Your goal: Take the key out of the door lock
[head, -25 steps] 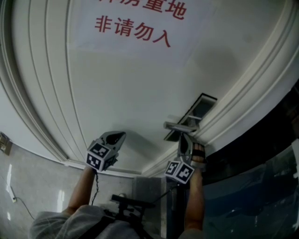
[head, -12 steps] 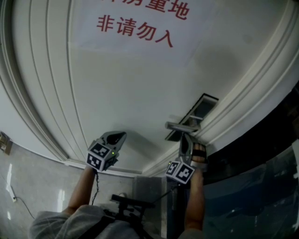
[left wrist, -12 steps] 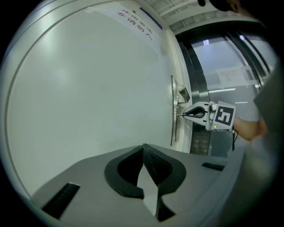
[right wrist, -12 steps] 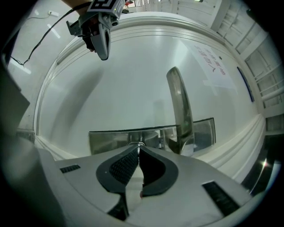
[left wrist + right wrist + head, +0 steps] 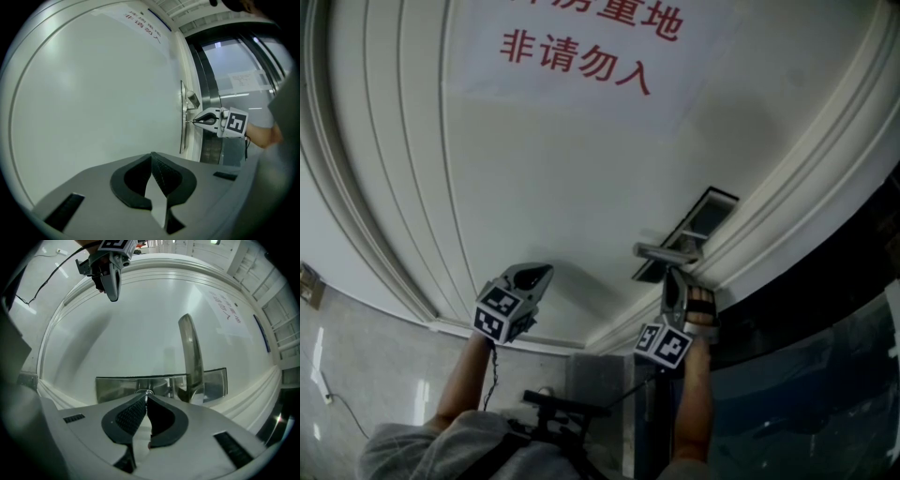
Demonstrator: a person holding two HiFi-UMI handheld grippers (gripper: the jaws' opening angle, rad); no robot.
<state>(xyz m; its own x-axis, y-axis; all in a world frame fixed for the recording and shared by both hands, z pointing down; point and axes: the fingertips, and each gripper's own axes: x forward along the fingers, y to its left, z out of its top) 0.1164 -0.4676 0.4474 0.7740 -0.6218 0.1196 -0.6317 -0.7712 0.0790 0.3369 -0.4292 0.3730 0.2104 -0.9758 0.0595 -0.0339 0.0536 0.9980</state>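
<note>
A white door (image 5: 581,178) carries a steel lock plate (image 5: 117,386) with a lever handle (image 5: 191,352) near its right edge. My right gripper (image 5: 146,394) points level at the plate, just beside the handle, with its jaws closed. Its tips sit at the lock cylinder (image 5: 145,391), pinching the thin key (image 5: 190,121) that pokes out of the plate. From the left gripper view, the right gripper (image 5: 196,121) touches the plate's edge. My left gripper (image 5: 152,158) is shut with nothing between its pads, held off the bare door panel to the left.
A notice with red characters (image 5: 581,56) is stuck high on the door. Raised white mouldings (image 5: 384,187) frame the panel. Dark glass (image 5: 825,319) lies right of the door frame, and a marble wall (image 5: 356,375) lies to the left. A cable (image 5: 492,375) hangs by the left arm.
Both grippers keep their places. The head view has drifted a touch, and the right gripper's marker cube sits very slightly further right.
</note>
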